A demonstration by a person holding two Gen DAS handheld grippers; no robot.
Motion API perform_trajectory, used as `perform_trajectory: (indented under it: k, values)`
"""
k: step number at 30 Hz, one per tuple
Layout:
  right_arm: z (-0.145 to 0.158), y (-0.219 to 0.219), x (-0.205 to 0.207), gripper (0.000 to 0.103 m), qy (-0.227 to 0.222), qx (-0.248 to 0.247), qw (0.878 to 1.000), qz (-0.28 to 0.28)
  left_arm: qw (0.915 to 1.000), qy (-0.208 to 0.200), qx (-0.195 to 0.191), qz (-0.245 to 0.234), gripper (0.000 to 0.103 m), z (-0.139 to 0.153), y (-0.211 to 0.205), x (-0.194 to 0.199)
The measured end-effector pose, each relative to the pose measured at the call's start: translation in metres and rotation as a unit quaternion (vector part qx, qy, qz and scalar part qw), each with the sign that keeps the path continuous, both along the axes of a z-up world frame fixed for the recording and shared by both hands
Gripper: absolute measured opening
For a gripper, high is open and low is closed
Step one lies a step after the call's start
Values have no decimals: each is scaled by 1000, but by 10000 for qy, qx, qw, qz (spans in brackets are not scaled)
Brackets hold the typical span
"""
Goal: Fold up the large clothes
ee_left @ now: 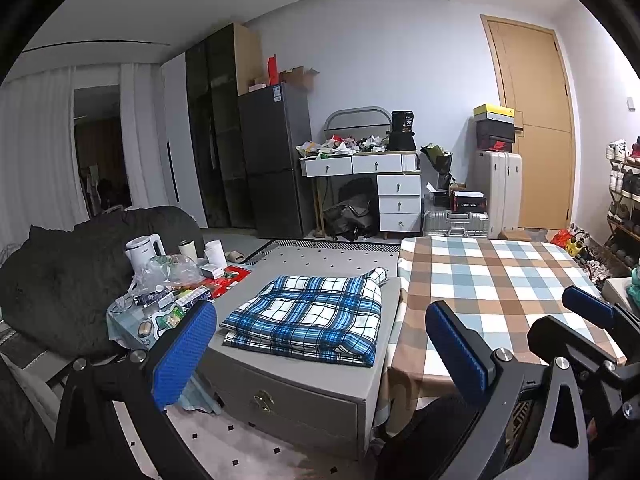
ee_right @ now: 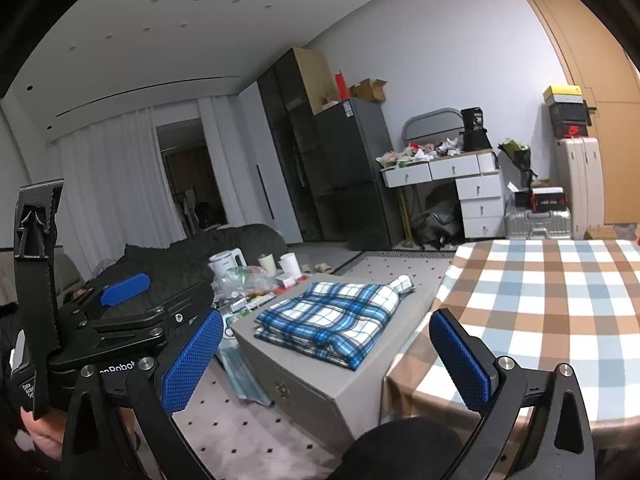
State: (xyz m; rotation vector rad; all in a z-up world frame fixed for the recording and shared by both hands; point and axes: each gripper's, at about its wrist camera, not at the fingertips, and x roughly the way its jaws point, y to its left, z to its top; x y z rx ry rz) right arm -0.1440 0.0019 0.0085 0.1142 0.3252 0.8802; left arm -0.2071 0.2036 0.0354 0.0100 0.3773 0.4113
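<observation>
A blue and white plaid garment [ee_left: 308,314] lies folded in a neat stack on a grey box [ee_left: 296,396] beside the table; it also shows in the right wrist view [ee_right: 330,316]. My left gripper [ee_left: 320,352] is open and empty, held back from and above the box, with the garment seen between its blue pads [ee_left: 184,348]. My right gripper [ee_right: 326,360] is open and empty, also short of the garment. The right gripper shows at the right edge of the left wrist view [ee_left: 588,312], and the left gripper shows at the left of the right wrist view [ee_right: 124,292].
A table with a brown and blue checked cloth [ee_left: 496,280] stands right of the box. A cluttered low table [ee_left: 168,292] with a kettle [ee_left: 144,252] and cups is to the left, by a dark sofa [ee_left: 60,276]. A fridge, desk, suitcases and door stand behind.
</observation>
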Motion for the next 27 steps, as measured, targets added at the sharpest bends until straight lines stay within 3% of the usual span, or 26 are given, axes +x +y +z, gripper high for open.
perform_trajectory:
  k: [27]
  values:
    - [-6, 3, 6, 103, 131, 96, 9998, -103, 9992, -36, -44, -396, 102, -2, 6, 11]
